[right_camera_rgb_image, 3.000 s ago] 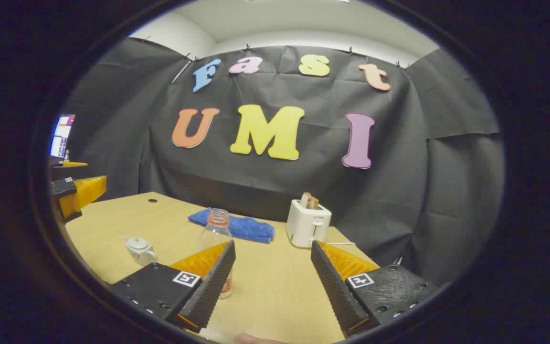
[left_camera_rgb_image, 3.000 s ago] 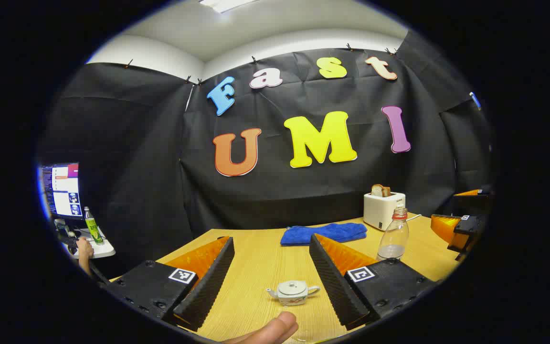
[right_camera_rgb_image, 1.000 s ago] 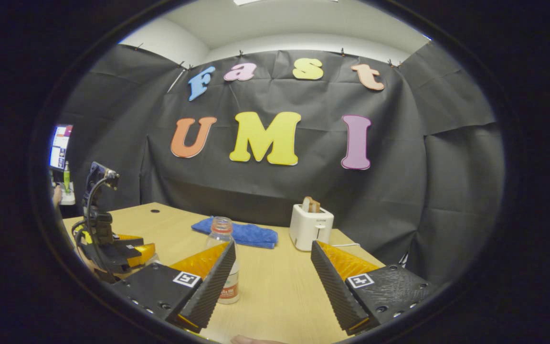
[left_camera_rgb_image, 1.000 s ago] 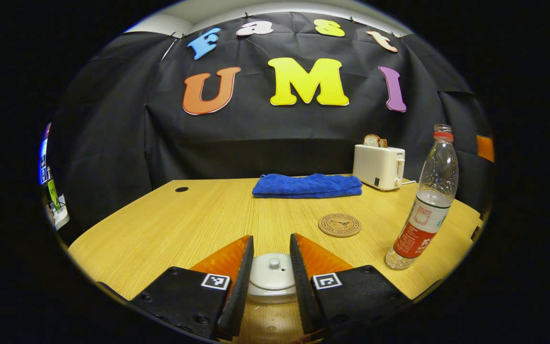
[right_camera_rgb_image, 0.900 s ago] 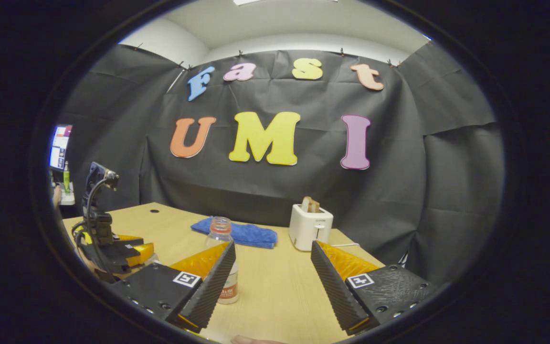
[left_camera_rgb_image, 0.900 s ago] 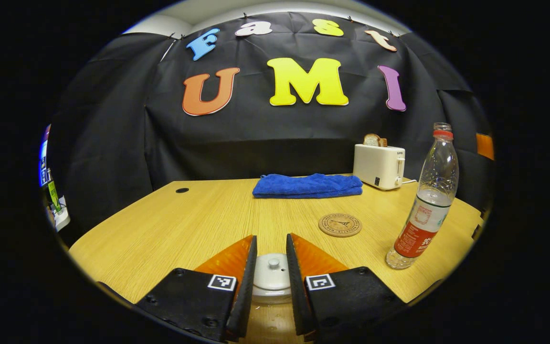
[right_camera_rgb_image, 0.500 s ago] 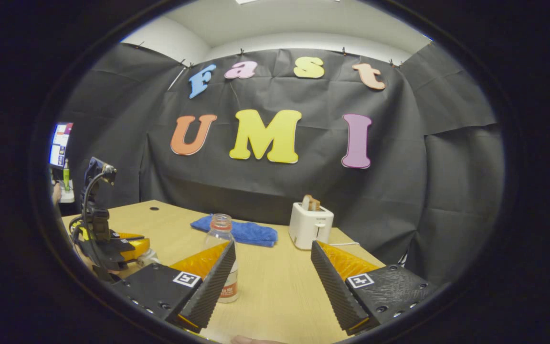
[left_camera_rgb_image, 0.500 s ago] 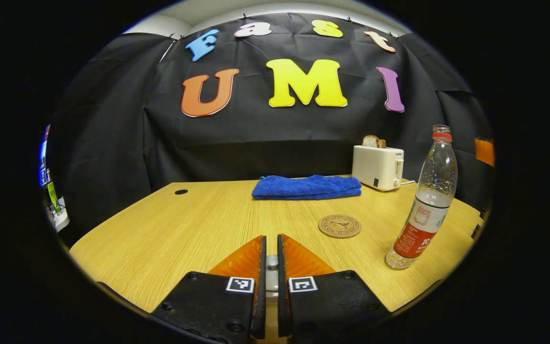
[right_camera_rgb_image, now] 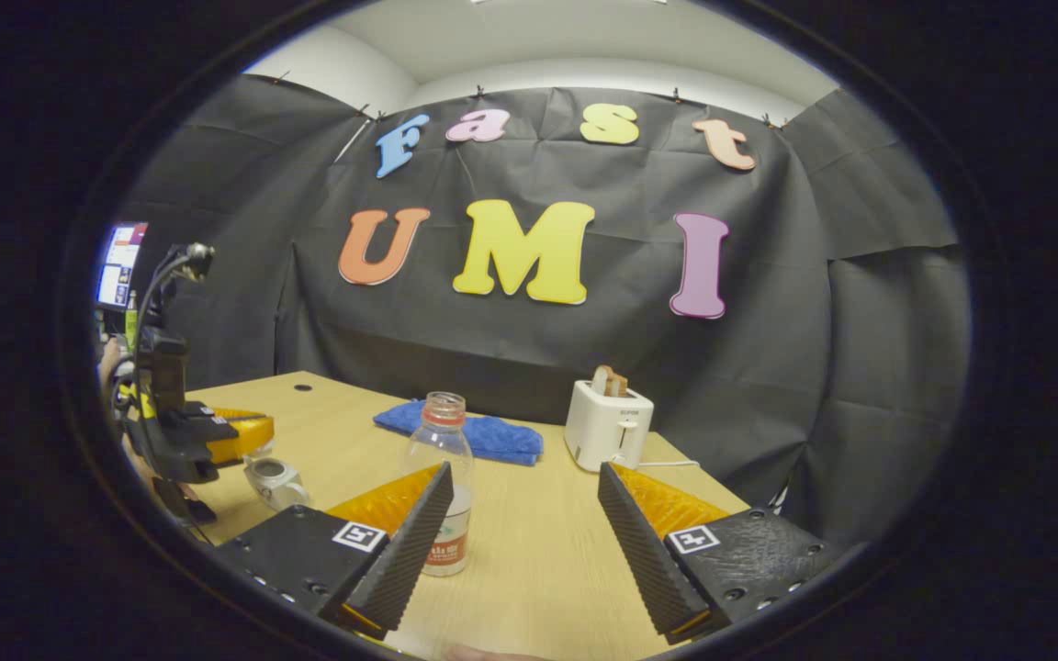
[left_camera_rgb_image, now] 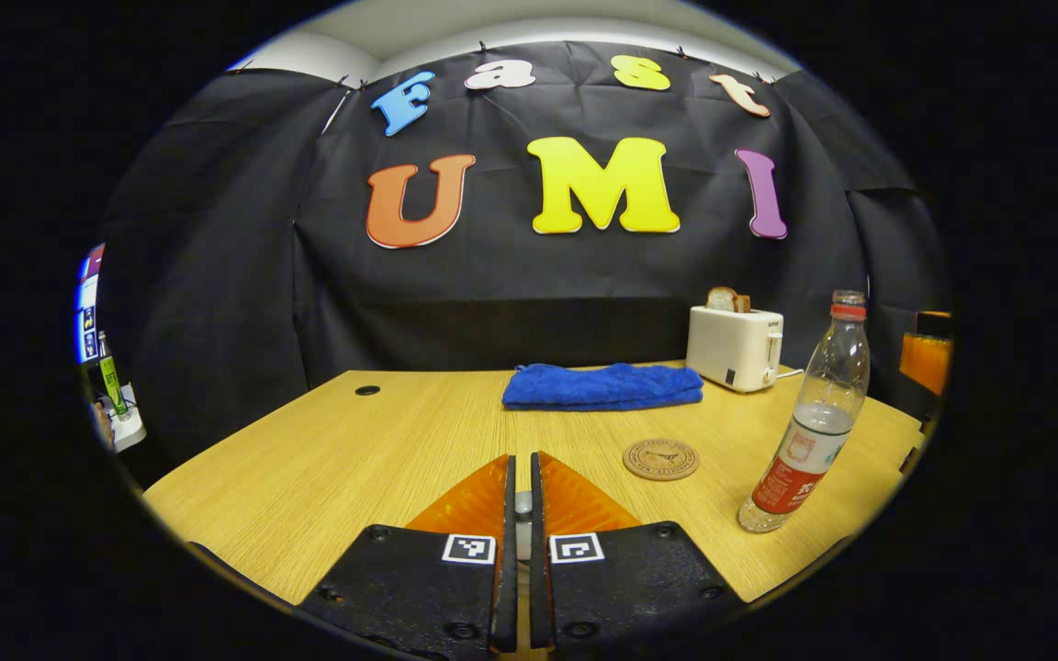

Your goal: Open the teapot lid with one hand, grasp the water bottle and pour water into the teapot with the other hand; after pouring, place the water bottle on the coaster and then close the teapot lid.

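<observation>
My left gripper (left_camera_rgb_image: 521, 459) is shut on the knob of the white teapot lid (left_camera_rgb_image: 522, 503), which shows as a pale sliver between its fingers. In the right gripper view the left gripper (right_camera_rgb_image: 233, 433) hangs just above the small white teapot (right_camera_rgb_image: 275, 479), whose top is uncovered. The clear water bottle (left_camera_rgb_image: 809, 431) with a red label stands upright on the table's right side, uncapped and partly full. My right gripper (right_camera_rgb_image: 524, 473) is open, and the water bottle (right_camera_rgb_image: 443, 487) stands just beyond its left finger, untouched. A round cork coaster (left_camera_rgb_image: 661, 459) lies left of the bottle.
On the wooden table (left_camera_rgb_image: 327, 459), a folded blue towel (left_camera_rgb_image: 602, 386) lies at the back and a white toaster (left_camera_rgb_image: 736, 347) with bread stands at the back right. The towel (right_camera_rgb_image: 474, 431) and toaster (right_camera_rgb_image: 607, 427) lie beyond the bottle. A monitor (right_camera_rgb_image: 120, 262) glows at the far left.
My left gripper closed on the lid's knob and rose, taking the lid off the teapot. My right gripper stayed open beside the bottle.
</observation>
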### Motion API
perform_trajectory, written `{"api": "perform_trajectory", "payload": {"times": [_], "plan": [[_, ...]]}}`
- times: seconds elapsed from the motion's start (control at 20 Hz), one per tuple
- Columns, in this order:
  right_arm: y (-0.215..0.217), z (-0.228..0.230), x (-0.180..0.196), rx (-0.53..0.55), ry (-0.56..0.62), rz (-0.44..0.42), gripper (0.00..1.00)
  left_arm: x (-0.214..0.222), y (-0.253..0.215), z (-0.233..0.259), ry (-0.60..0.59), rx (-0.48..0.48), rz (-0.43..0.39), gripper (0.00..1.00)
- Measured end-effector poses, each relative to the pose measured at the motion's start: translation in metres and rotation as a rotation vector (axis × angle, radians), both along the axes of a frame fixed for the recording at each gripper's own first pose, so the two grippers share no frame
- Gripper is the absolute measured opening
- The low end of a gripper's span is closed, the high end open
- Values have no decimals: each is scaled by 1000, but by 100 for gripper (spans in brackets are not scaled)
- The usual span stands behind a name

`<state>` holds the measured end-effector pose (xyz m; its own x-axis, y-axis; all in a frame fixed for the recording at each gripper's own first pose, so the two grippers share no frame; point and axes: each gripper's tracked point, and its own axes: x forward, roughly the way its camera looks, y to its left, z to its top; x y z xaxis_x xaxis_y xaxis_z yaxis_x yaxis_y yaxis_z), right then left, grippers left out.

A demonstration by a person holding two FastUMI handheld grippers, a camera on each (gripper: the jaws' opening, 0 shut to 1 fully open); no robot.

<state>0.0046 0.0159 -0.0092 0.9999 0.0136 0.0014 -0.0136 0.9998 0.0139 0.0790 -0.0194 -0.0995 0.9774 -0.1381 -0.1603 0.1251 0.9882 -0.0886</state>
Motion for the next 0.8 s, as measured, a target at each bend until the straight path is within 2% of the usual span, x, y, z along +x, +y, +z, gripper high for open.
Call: {"api": "perform_trajectory", "payload": {"times": [0.25, 0.3, 0.35, 0.6, 0.8], "plan": [[17, -6, -1, -26, 0, 30, 98, -12, 19, 19, 13, -36, 16, 7], [22, -9, 0, -30, -4, 39, 93, -15, 25, 22, 12, -28, 27, 6], [26, -12, 1, -28, -3, 51, 93, -18, 30, 27, 9, -21, 35, 6], [51, -42, 13, 65, 79, 128, 98, -39, 31, 52, -9, -24, -4, 3], [62, -56, 28, 127, 116, 155, 95, -52, 28, 63, -23, -7, -35, 3]]}}
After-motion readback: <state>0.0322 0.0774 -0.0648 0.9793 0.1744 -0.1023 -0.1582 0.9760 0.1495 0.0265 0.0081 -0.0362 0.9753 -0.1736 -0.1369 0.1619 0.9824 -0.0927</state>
